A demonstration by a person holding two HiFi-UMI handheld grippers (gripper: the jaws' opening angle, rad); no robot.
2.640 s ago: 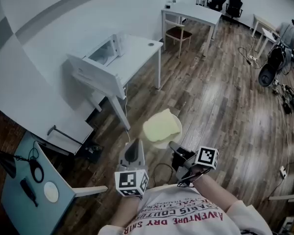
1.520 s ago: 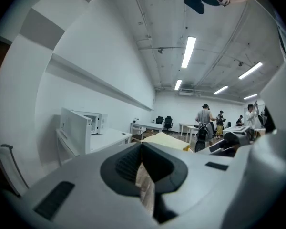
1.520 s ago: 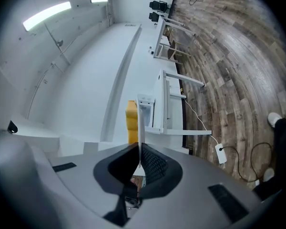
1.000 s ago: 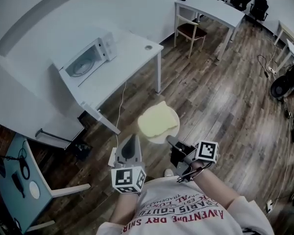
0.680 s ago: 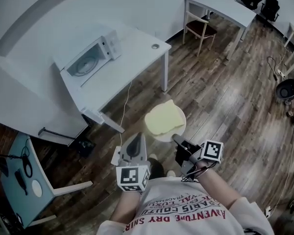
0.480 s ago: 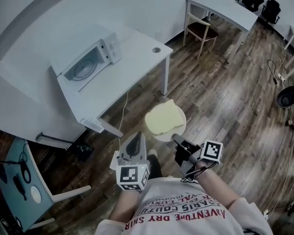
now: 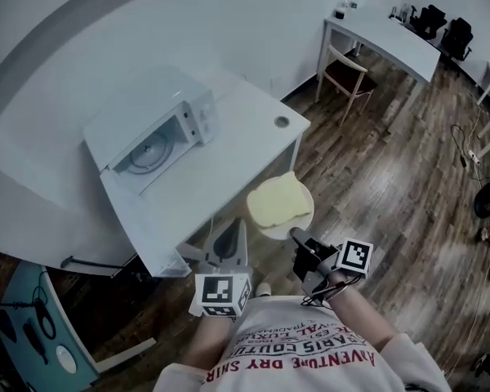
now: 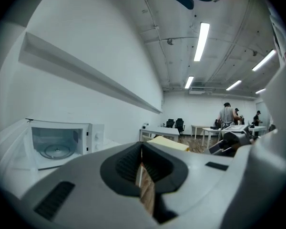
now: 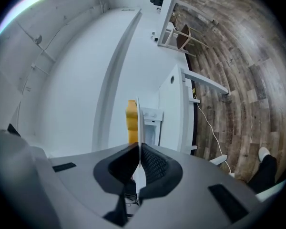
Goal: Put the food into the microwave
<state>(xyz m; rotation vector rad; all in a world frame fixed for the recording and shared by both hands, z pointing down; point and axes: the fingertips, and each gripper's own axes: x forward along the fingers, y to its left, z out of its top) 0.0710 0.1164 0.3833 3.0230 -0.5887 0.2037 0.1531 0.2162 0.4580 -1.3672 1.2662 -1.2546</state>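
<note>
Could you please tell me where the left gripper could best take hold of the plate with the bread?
I'd take the plate by its thin bare rim at the near-left edge, coming in level from the left: the bread covers the middle, and the right gripper clamps the near-right rim.

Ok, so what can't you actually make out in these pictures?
- Small round thing on the table: head view, too small to identify.
- Microwave inside: right gripper view, the plate and food stand in front of it.
- Microwave buttons: every view, too small to read.
</note>
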